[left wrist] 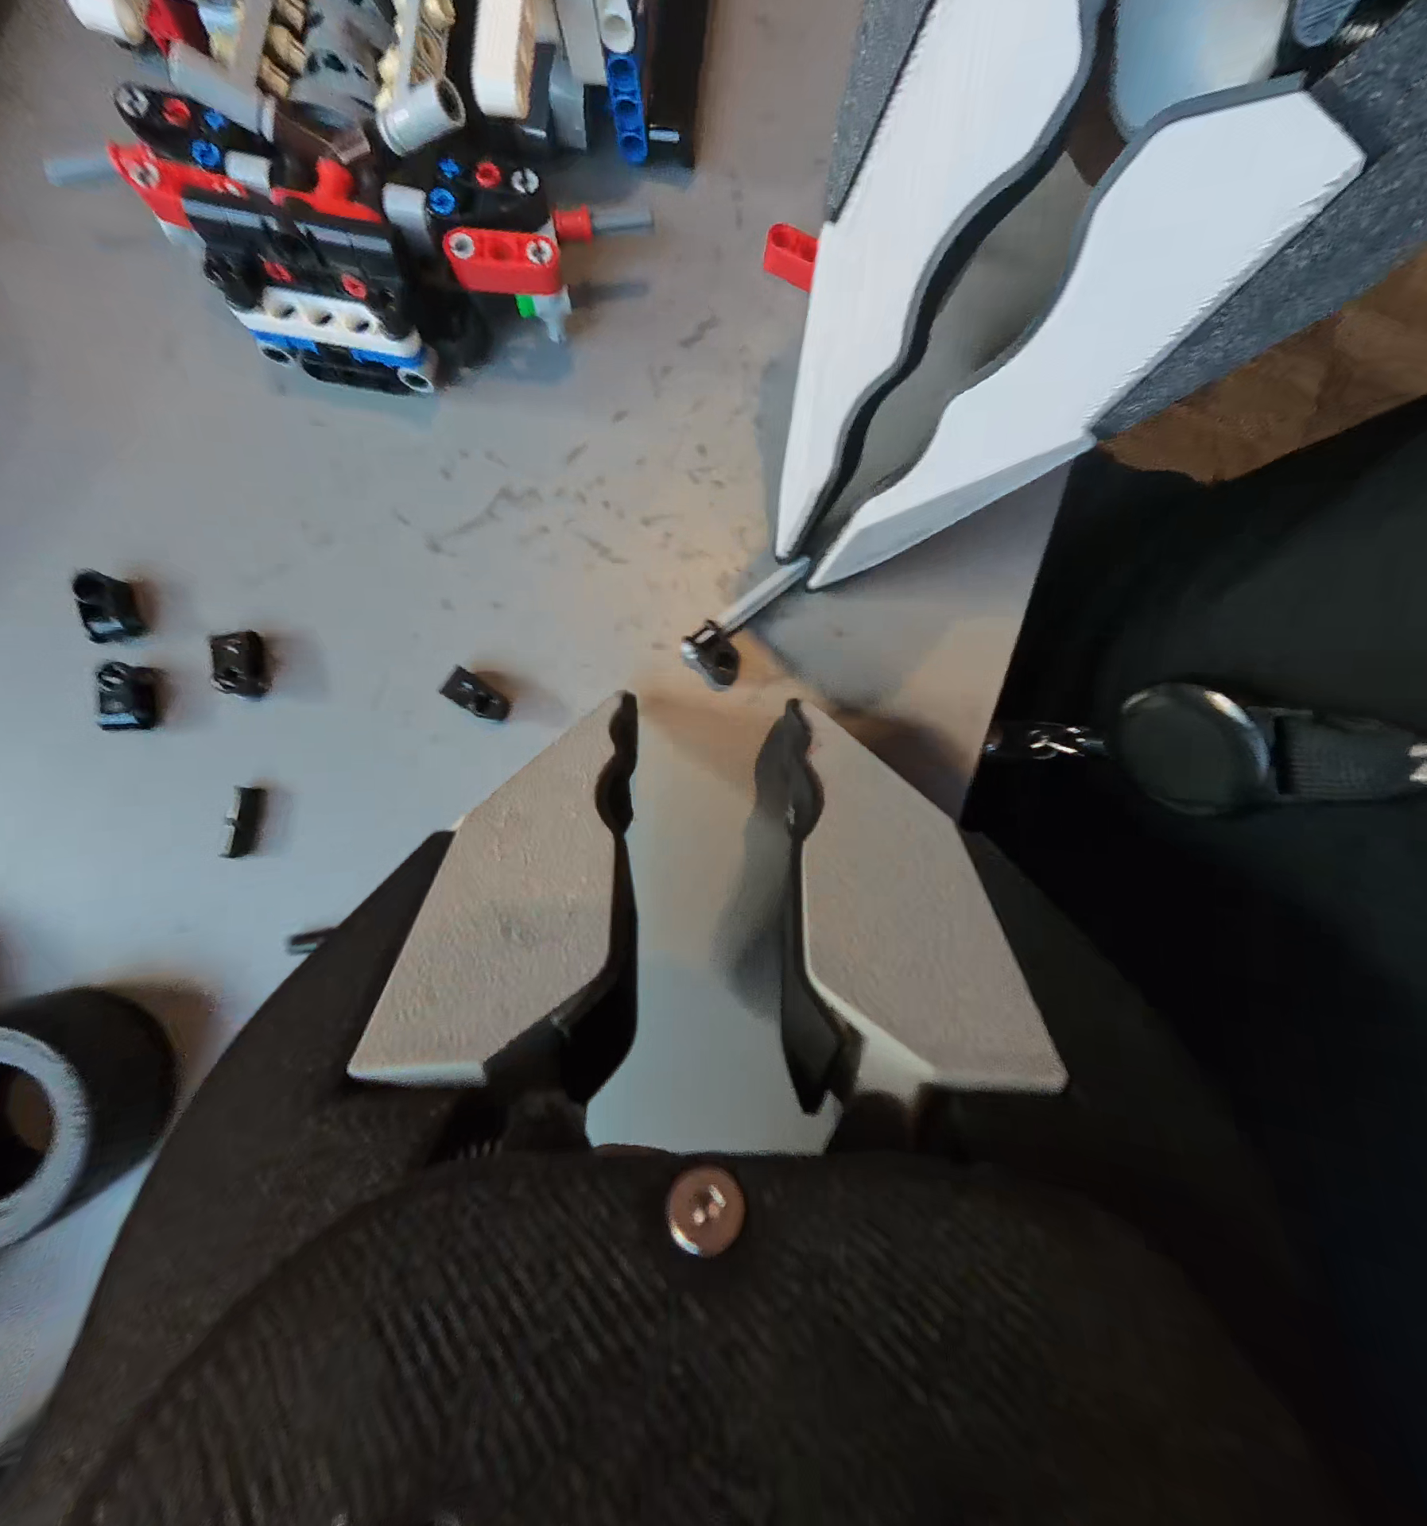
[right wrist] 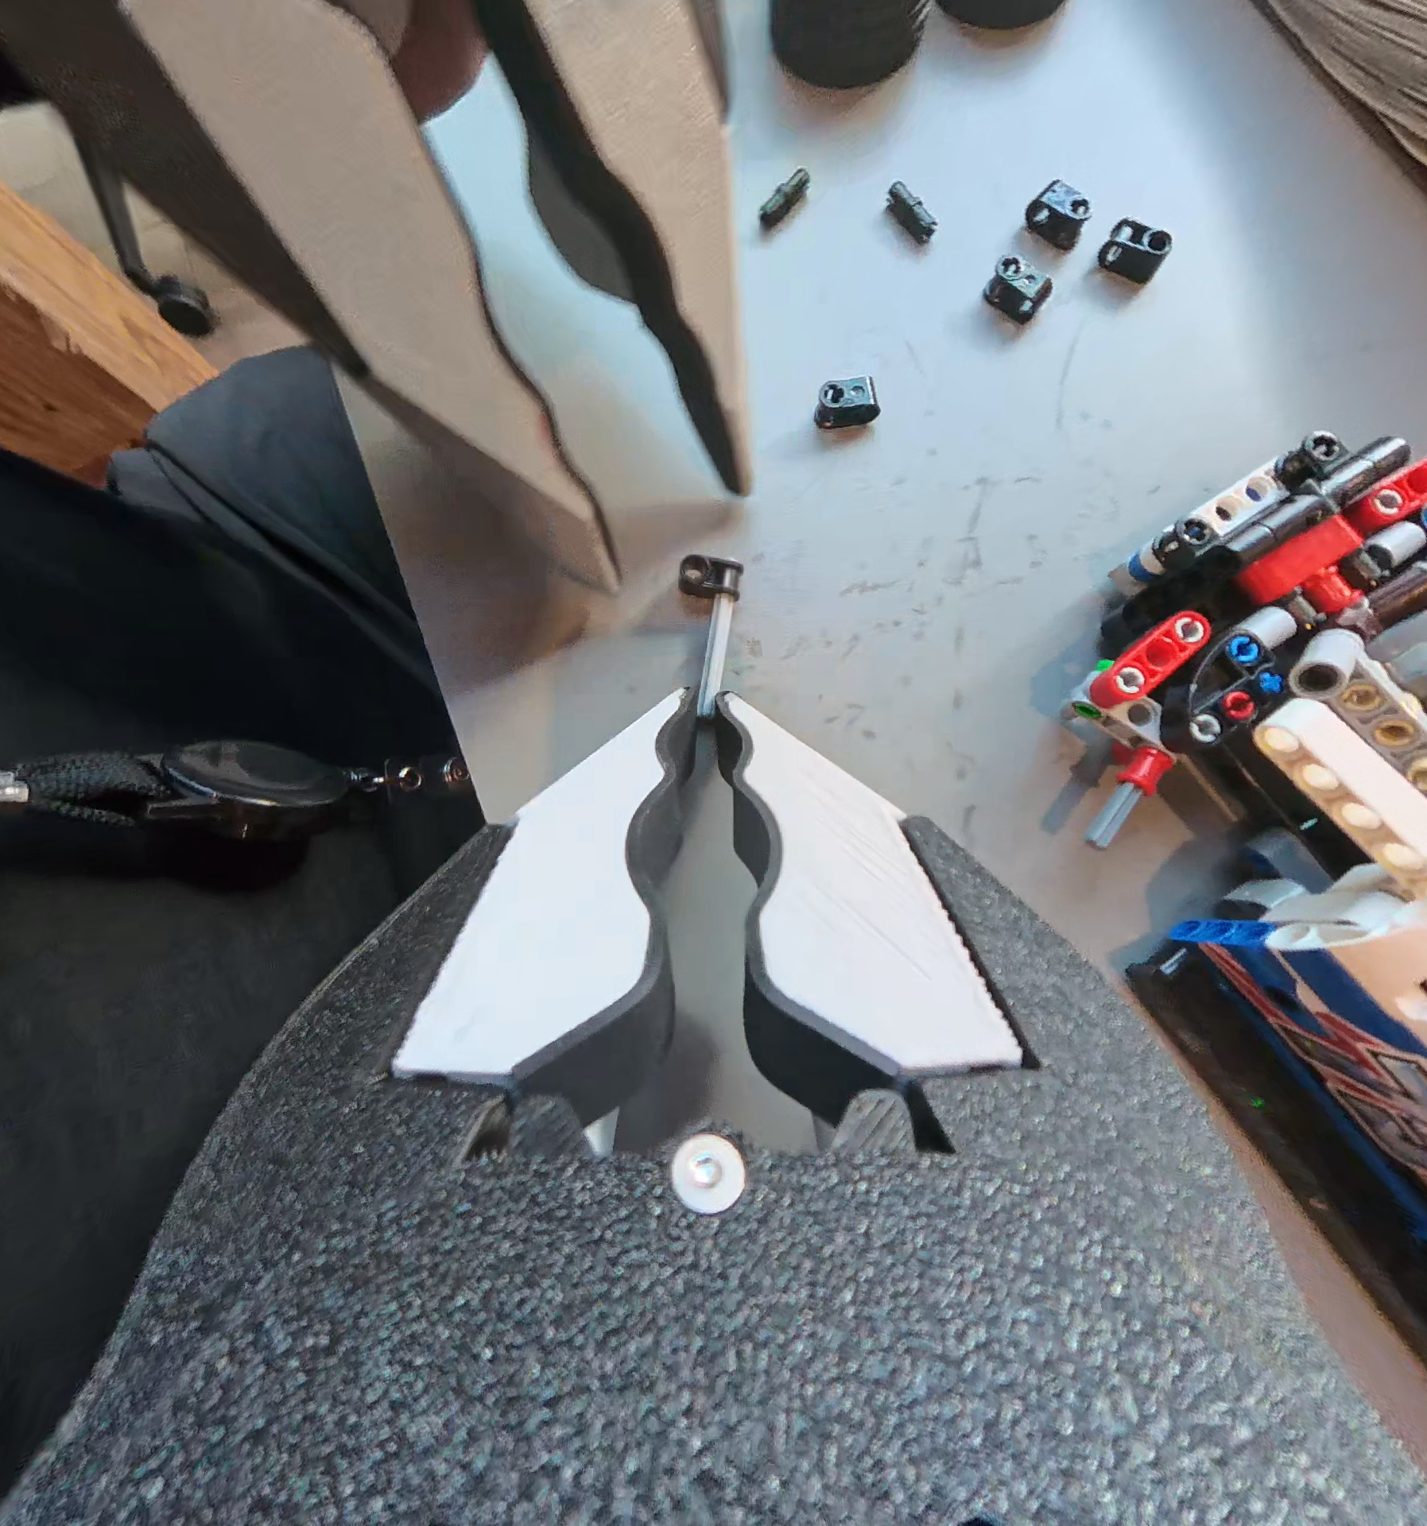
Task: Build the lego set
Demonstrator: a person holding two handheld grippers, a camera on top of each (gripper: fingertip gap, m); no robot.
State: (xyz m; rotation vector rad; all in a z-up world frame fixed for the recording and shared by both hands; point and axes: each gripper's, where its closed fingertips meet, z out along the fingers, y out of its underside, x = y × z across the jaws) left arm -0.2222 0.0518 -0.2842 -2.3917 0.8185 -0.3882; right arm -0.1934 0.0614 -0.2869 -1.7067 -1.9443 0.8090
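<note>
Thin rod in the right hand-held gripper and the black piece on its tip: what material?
Grey rod: looks like matte moulded plastic, though its pale sheen leaves metal possible. Black connector: glossy moulded plastic, showing sharp highlights and a clean round hole.

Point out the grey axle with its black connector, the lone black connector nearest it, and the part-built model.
grey axle (right wrist: 717,652), right wrist view, mid-shaft.
lone black connector (right wrist: 847,403), right wrist view, top face.
part-built model (left wrist: 322,248), left wrist view, black middle.

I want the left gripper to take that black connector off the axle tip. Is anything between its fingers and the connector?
Nothing visible. The left gripper is open, and only bare table shows between it and the black connector on the grey axle held by the right gripper.
</note>
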